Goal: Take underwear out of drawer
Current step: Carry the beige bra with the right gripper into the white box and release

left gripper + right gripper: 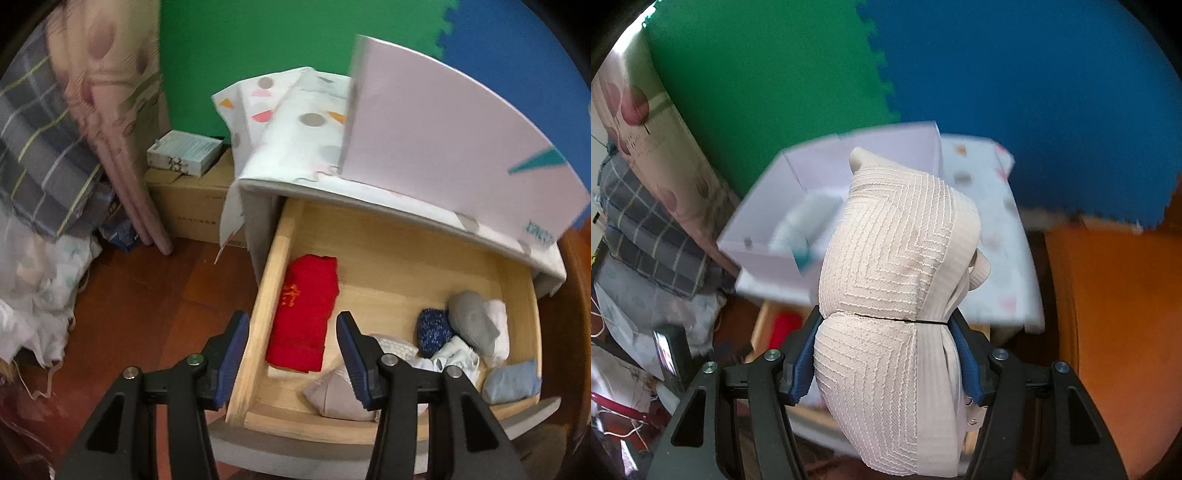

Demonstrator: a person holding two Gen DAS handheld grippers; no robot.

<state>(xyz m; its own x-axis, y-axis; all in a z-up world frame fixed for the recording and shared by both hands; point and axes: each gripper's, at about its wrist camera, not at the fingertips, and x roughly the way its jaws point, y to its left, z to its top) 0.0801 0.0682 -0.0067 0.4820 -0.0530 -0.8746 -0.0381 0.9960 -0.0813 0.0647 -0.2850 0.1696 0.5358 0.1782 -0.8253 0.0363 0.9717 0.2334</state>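
Observation:
The wooden drawer (388,243) stands pulled open in the left wrist view. It holds a folded red cloth (304,314), a beige bundle (334,393) and several rolled pieces, one dark blue (432,330) and one grey (472,319). My left gripper (291,360) is open and empty, low over the drawer's front left corner. My right gripper (882,354) is shut on a folded beige patterned underwear (894,266), held up above the drawer (764,321), in front of a white box (798,184) on the cabinet top.
A spotted cloth (295,122) covers the cabinet top, with a white box (443,140) on it. A cardboard box (192,199) and a small box (184,151) stand left of the cabinet. Piled fabric (44,177) fills the left side. The floor (147,295) is dark wood.

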